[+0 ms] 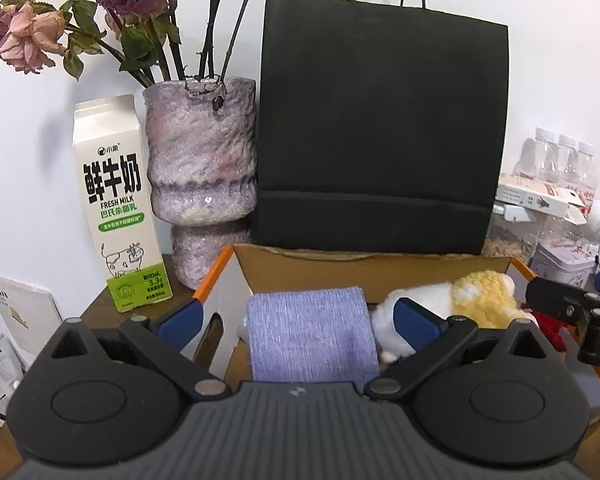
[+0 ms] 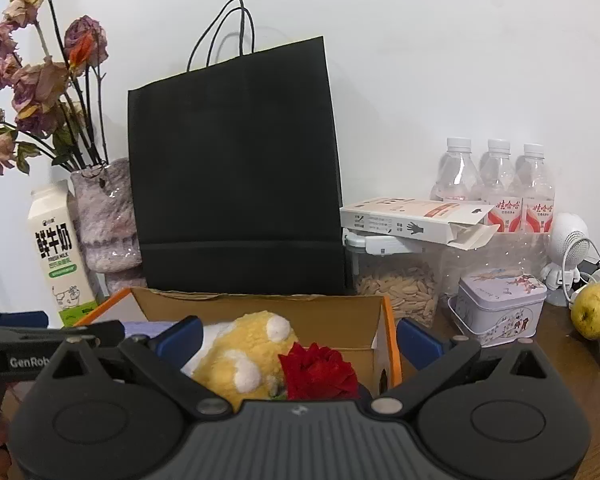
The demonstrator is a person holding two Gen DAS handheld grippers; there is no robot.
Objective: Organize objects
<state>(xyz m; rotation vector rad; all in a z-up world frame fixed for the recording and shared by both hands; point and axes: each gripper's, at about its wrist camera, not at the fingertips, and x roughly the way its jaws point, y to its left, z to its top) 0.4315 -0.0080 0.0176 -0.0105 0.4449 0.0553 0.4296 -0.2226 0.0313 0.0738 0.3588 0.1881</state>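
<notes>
While spread wide and gripping nothing, left tongs [image 1: 300, 316] flank purple cloth [image 1: 310, 332] in box [image 1: 380, 270]; right tongs [image 2: 300, 338], likewise spread, flank plush toy [image 2: 248, 356] and red rose [image 2: 320, 370].

One cardboard box [image 2: 260, 312] holding one purple cloth [image 1: 312, 336], one yellow-and-white plush toy [image 2: 244, 352], one red flower [image 2: 320, 372]. One black paper bag [image 2: 236, 168]. One vase [image 1: 202, 168] of dried roses, one milk carton [image 1: 114, 200]. Three water bottles [image 2: 496, 176], one grain jar [image 2: 400, 292], one flat white box [image 2: 412, 220], one tin [image 2: 500, 304], one yellowish fruit [image 2: 594, 310], one white figurine [image 2: 568, 256].
</notes>
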